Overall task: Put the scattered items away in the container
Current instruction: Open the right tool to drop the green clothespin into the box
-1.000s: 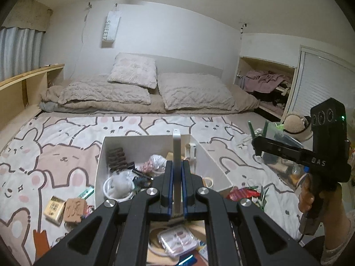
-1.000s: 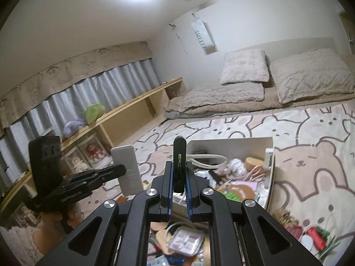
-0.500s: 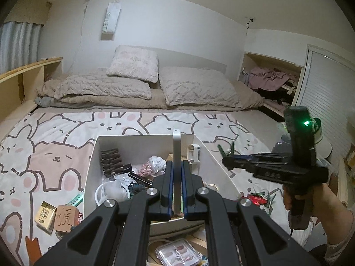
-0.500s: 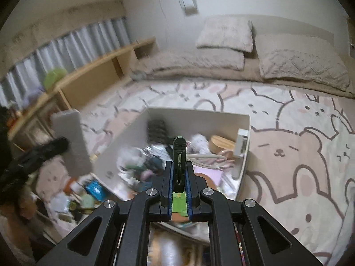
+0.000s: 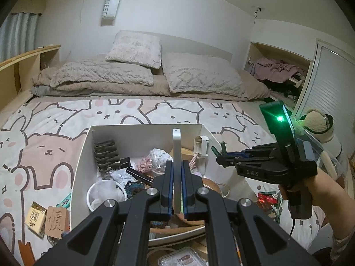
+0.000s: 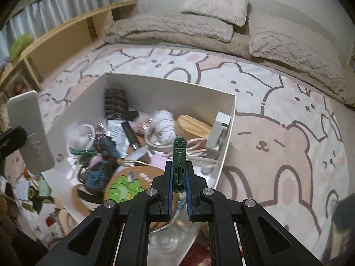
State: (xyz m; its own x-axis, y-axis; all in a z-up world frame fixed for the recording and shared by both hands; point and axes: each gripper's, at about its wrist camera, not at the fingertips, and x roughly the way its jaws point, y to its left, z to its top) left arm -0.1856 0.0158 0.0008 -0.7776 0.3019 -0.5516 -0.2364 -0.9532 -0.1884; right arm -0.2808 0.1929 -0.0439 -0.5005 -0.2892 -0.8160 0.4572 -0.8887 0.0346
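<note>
A white open box [image 5: 144, 130] full of small items stands on the bunny-print bedspread. My left gripper [image 5: 176, 173] is shut on a flat white slab [image 5: 176, 153] held upright on edge, over the box's near side. My right gripper [image 6: 179, 177] is shut on a green clothes peg [image 6: 179, 155] and points steeply down over the box's [image 6: 168, 88] near right part. In the left wrist view the right gripper [image 5: 218, 155] reaches in from the right with the peg [image 5: 218, 149] at its tip. The slab [image 6: 30, 130] shows at the right wrist view's left edge.
Left of the box lie a small yellow carton [image 5: 35, 217] and a brown carved block [image 5: 55, 220]. A clear case [image 5: 182, 259] lies at the near edge, and red and green bits [image 5: 266, 199] lie to the right. Pillows [image 5: 135, 48] fill the far end.
Both grippers have moved in toward the box and sunk a little. The right gripper has tipped down, from facing the room to looking into the box. Both grips are unchanged.
</note>
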